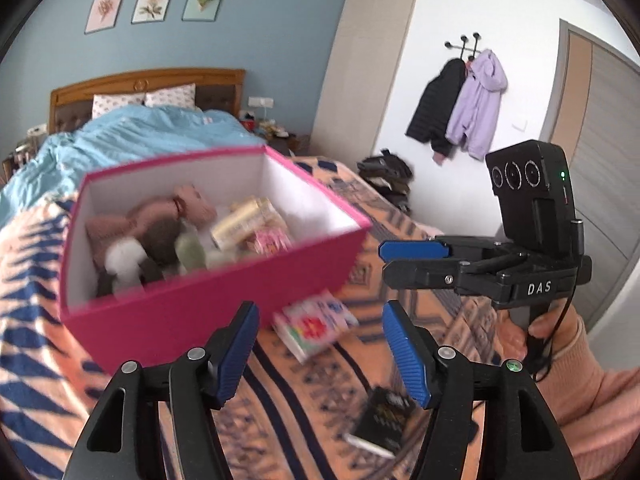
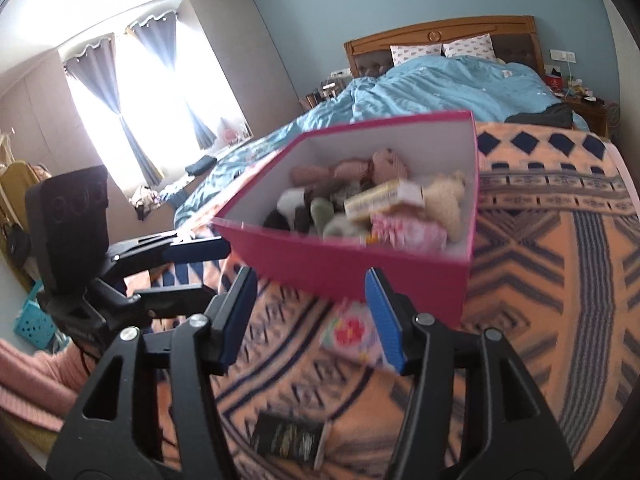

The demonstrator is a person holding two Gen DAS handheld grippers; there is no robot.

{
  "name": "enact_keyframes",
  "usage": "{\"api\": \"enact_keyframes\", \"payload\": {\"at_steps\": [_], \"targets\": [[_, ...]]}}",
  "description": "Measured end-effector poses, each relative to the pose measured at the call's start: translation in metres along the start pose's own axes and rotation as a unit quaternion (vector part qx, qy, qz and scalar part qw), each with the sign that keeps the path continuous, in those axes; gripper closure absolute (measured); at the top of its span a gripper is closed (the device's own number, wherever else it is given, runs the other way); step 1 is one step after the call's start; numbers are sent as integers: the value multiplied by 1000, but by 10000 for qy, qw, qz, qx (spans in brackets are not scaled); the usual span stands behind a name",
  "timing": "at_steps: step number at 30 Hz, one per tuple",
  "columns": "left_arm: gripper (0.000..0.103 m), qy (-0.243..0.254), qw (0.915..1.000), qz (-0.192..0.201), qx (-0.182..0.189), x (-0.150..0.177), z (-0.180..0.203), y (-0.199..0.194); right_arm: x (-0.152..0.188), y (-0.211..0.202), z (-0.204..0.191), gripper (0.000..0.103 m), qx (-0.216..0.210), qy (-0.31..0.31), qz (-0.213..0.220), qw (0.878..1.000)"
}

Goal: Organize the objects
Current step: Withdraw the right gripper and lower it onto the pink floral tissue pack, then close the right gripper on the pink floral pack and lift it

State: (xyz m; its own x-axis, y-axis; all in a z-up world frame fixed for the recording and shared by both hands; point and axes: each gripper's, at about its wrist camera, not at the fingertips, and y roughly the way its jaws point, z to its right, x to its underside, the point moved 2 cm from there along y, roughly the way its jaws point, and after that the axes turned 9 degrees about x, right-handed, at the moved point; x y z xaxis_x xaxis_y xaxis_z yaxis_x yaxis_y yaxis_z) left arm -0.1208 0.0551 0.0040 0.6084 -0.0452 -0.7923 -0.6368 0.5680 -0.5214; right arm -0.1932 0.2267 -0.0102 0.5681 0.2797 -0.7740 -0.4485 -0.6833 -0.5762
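Note:
A pink open box [image 1: 192, 304] sits on the patterned blanket, holding rolled socks, plush items, a gold-labelled box and a pink packet; it also shows in the right wrist view [image 2: 360, 268]. A flowered white-pink packet [image 1: 314, 324] lies on the blanket by the box's near right corner, and shows in the right wrist view [image 2: 352, 332]. A black booklet [image 1: 384, 416] lies nearer, also in the right wrist view [image 2: 288, 436]. My left gripper [image 1: 320, 344] is open and empty above the blanket. My right gripper [image 2: 312, 316] is open and empty; it shows in the left wrist view [image 1: 382, 258].
The orange-and-blue patterned blanket [image 2: 560, 280] covers the bed's foot; a blue duvet [image 1: 140, 136] lies behind the box. Coats hang on a wall rack [image 1: 464, 104]. A window with dark curtains [image 2: 132, 112] is at the left. A nightstand with clutter [image 2: 580, 96] stands beside the headboard.

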Motion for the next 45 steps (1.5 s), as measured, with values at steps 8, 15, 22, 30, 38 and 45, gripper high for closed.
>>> {"api": "enact_keyframes", "payload": {"at_steps": [8, 15, 22, 30, 38, 45], "targets": [[38, -253, 9970, -718, 160, 50, 10, 36, 57, 9, 18, 45, 279, 249, -647, 9972], [41, -641, 9941, -870, 45, 43, -17, 65, 64, 34, 35, 45, 377, 628, -814, 9940], [56, -914, 9911, -969, -13, 34, -37, 85, 53, 60, 48, 47, 431, 834, -923, 9913], [64, -878, 9899, -1115, -32, 29, -37, 97, 50, 75, 52, 62, 444, 895, -1007, 9899], [64, -855, 9905, -1077, -29, 30, -32, 91, 52, 72, 47, 64, 455, 855, -990, 9904], [64, -690, 9932, -934, -28, 24, -19, 78, 56, 61, 38, 64, 430, 789, -894, 9919]]}}
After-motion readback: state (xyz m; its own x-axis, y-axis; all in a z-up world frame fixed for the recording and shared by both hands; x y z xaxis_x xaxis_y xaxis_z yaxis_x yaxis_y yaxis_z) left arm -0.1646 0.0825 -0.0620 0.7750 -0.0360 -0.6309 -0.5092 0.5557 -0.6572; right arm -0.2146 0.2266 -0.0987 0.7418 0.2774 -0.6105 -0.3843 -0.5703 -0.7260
